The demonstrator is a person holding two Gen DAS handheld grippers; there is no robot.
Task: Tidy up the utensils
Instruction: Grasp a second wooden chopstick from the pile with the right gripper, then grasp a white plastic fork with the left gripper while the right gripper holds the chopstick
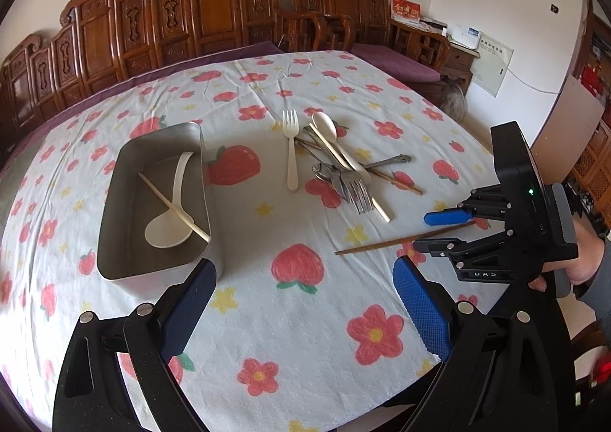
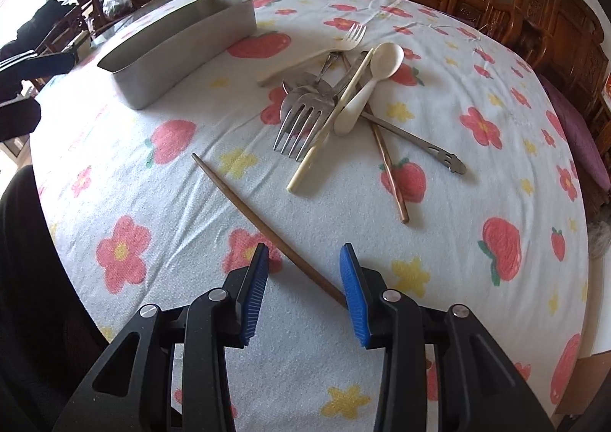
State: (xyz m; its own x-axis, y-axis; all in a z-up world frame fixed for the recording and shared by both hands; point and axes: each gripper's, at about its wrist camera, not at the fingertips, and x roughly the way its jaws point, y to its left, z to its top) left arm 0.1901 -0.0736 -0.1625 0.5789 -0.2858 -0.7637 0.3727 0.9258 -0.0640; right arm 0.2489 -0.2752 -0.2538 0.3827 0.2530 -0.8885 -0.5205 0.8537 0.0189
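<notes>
Wooden and brown, one long thin chopstick [image 2: 267,229] lies flat on the flowery white cloth [image 2: 152,203] that covers the desk. The right gripper [image 2: 305,271] sits low over its near end. Its blue fingers [image 2: 256,290] stand apart, one on each side of the stick. The right finger looks to be touching the stick's end, but nothing is squeezed.

Further back is a messy heap of utensils [image 1: 340,168]. A cream plastic spoon [image 2: 372,80] and a pale chopstick [image 2: 328,126] lie on top of grey metal forks [image 2: 301,118]. A second brown chopstick [image 2: 389,172] and a long metal handle [image 2: 420,141] poke out from under them. A cream plastic fork [image 1: 291,149] lies just beside the heap.

On the left sits a grey metal box [image 1: 114,210] with no lid. Inside it are a white plastic ladle [image 1: 172,218] and a pale thin stick [image 1: 172,206] lying across it.

The left gripper [image 1: 305,302] hangs over bare cloth near the box, its fingers [image 1: 420,309] wide apart and holding nothing. Carved brown wooden chairs [image 1: 214,12] stand behind the desk.
</notes>
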